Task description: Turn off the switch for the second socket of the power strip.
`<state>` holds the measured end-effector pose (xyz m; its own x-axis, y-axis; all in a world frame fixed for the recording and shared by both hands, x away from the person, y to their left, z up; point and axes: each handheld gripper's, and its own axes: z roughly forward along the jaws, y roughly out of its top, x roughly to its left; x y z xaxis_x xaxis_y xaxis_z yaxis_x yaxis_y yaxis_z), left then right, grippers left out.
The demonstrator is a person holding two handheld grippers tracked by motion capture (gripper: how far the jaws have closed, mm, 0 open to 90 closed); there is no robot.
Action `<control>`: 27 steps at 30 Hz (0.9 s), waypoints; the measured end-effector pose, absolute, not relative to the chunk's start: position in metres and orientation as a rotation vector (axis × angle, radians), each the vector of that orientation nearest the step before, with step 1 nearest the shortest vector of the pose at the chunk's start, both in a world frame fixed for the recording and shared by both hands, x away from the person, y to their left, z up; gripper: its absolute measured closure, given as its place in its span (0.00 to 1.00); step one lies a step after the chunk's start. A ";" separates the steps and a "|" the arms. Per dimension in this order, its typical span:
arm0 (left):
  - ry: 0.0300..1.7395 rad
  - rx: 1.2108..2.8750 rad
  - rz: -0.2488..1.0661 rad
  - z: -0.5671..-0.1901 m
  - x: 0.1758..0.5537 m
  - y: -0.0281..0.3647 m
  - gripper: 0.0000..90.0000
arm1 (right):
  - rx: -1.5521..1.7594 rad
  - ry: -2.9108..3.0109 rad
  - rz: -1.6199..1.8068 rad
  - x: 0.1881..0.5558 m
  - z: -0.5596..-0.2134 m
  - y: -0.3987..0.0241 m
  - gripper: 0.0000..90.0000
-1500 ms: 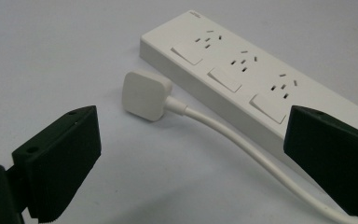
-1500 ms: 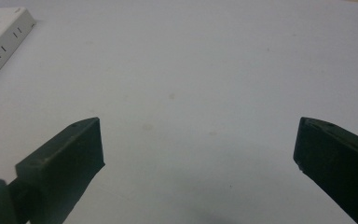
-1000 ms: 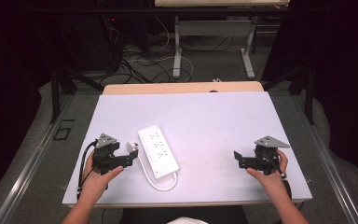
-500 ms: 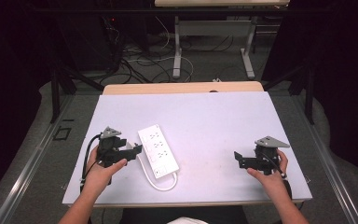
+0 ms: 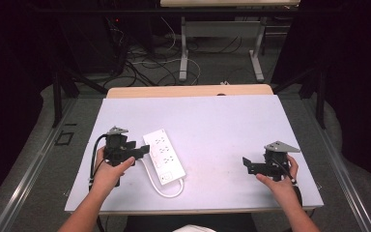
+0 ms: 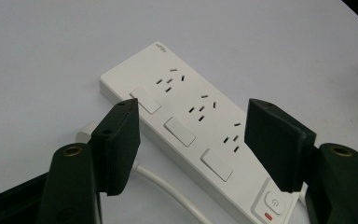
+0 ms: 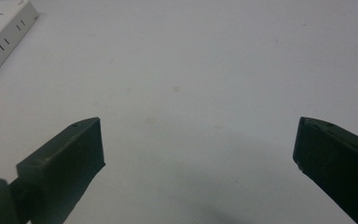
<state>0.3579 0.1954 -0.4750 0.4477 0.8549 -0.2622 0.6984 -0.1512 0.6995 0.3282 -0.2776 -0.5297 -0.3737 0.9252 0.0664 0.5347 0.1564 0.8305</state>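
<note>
While the left gripper (image 5: 136, 151) hung just over the near-left part of the pale grey table top (image 5: 232, 125), its two black jaws stood partly apart and had just been closing, with the white rectangular plastic power strip (image 5: 164, 156) lying below and between them but not yet pinched. In the left gripper view the strip (image 6: 193, 128) lay flat and diagonal on the table, its three rocker switches and three socket groups facing up, its power button with a red mark at the near end, and its white cord (image 6: 168, 186) curling away under the left jaw.

The step in hand looked like a grasp across the strip's width. To do it well, the jaws had to come down evenly astride the long body, pads square to the two side walls, and clear of the switches so that none got pressed. The cord should have stayed outside the pads, since catching it would have tilted the grip. A hold near the middle would have kept the strip from swinging.

The right gripper (image 5: 249, 165) rested well apart near the table's right edge, its jaws wide apart over bare surface and holding nothing.
</note>
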 end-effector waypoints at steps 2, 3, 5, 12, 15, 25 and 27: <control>1.321 1.898 0.229 -0.475 0.360 0.193 0.41 | 1.389 1.977 1.120 0.328 -0.530 -0.277 0.02; 1.330 1.896 0.225 -0.476 0.361 0.192 0.41 | 1.389 1.977 1.120 0.328 -0.530 -0.277 0.02; 1.341 1.895 0.204 -0.476 0.363 0.190 0.41 | 1.384 1.976 1.120 0.328 -0.530 -0.278 0.02; 1.392 1.904 0.148 -0.479 0.369 0.182 0.42 | 1.386 1.980 1.118 0.328 -0.530 -0.278 0.02; 1.421 1.905 0.114 -0.481 0.372 0.181 0.45 | 1.392 1.976 1.116 0.328 -0.530 -0.279 0.02; 1.467 1.914 0.081 -0.488 0.380 0.177 0.50 | 1.396 1.975 1.115 0.329 -0.531 -0.280 0.02; 1.473 1.908 0.082 -0.490 0.381 0.176 0.52 | 1.392 1.977 1.115 0.329 -0.531 -0.280 0.03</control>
<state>0.3812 0.1761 -0.4896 0.3473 0.8659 -0.3602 0.8205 -0.0945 0.5638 0.3291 -0.2801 -0.5309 -0.3714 0.9257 0.0711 0.5395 0.1529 0.8280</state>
